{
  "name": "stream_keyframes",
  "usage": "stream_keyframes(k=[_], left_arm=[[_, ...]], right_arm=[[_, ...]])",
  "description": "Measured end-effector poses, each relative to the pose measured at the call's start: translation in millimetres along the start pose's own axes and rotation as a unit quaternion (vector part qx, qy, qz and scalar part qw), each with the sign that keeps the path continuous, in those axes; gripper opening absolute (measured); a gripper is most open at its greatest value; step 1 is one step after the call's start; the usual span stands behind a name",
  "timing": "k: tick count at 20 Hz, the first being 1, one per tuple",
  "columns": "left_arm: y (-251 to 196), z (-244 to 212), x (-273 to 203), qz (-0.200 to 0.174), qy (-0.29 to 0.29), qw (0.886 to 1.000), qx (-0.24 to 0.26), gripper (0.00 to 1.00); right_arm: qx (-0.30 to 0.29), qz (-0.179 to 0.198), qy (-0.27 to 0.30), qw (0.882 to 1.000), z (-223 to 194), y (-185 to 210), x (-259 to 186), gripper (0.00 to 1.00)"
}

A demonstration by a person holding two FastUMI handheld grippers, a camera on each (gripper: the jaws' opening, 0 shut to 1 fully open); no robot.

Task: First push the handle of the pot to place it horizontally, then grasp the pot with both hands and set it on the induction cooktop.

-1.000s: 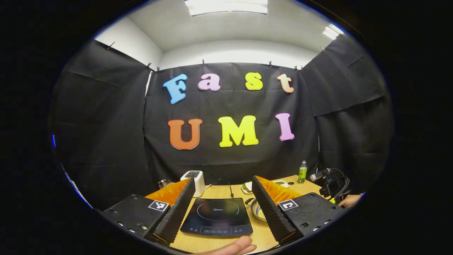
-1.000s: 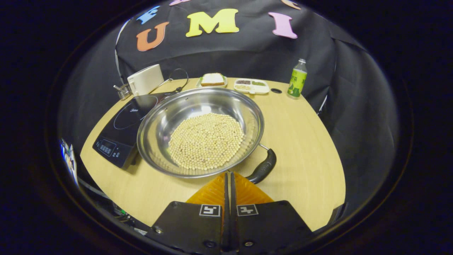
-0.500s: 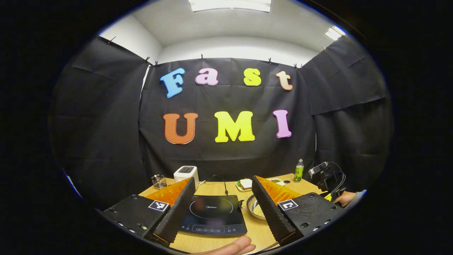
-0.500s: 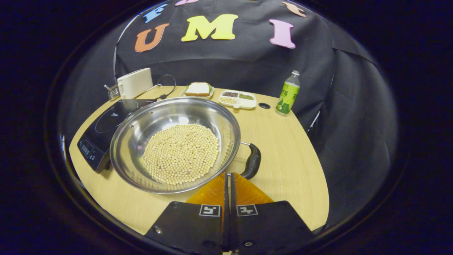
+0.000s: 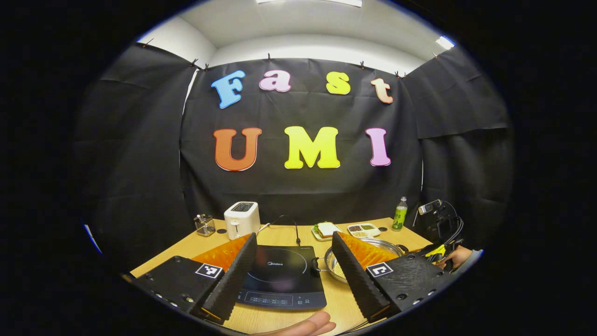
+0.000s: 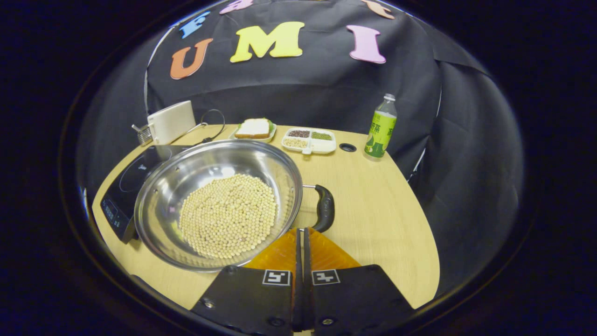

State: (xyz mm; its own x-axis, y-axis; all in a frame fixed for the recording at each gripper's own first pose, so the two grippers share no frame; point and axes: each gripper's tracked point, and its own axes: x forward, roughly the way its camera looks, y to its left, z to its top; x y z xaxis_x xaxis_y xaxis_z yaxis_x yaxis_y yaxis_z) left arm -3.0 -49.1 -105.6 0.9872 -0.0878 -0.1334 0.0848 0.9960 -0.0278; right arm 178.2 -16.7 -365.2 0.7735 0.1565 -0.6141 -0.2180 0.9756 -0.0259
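Held above the near edge of the table [image 5: 280,233], the left gripper [image 5: 295,242] is seen in the left gripper view with its fingers spread wide and nothing between them. Framed between those fingers, the induction cooktop [image 5: 280,280] lies flat near the table's near edge, and the pot [image 5: 368,252] stands just beside the cooktop's right side, partly hidden by the right-hand finger. A toaster [image 5: 241,219] and a small wire basket [image 5: 204,225] are set toward the far left edge, a sandwich plate [image 5: 325,230], a divided tray [image 5: 364,228] and a green bottle [image 5: 399,213] along the far edge. A fingertip [image 5: 305,324] is visible at the bottom, and a hand [image 5: 454,256] at the right edge. In the right gripper view, the right gripper [image 6: 301,232] is seen fully closed, empty, its tips just beside the pot's rim and the near end of the black handle [image 6: 324,207]. Whether they touch cannot be told. The pot [image 6: 219,200], filled with pale beans [image 6: 228,214], sits at the middle of the table [image 6: 387,224], overlapping the cooktop [image 6: 123,186] on its left, with its handle toward the right edge.
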Motion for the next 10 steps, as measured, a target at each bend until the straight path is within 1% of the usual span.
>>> stream_keyframes(k=[2,4,7,9,10], left_arm=[[-4,-6,7,-0.002,0.009,1.000,-0.002,0.96],[-9,-11,12,-0.006,0.012,1.000,0.000,0.96],[-11,-15,22,-0.006,0.018,1.000,0.009,0.96],[-11,-18,29,-0.004,0.019,1.000,0.008,0.96],[-14,-20,34,-0.005,0.022,1.000,0.007,0.96]], right_arm=[[0.001,0.012,-0.008,1.000,3,-1,2,0.04],[-0.010,0.020,-0.029,0.999,10,-3,-1,0.04],[-0.006,0.015,-0.068,0.998,24,-10,-16,0.04],[-0.003,0.008,-0.085,0.996,30,-14,-31,0.04],[-0.002,0.010,-0.098,0.995,36,-13,-39,0.04]])
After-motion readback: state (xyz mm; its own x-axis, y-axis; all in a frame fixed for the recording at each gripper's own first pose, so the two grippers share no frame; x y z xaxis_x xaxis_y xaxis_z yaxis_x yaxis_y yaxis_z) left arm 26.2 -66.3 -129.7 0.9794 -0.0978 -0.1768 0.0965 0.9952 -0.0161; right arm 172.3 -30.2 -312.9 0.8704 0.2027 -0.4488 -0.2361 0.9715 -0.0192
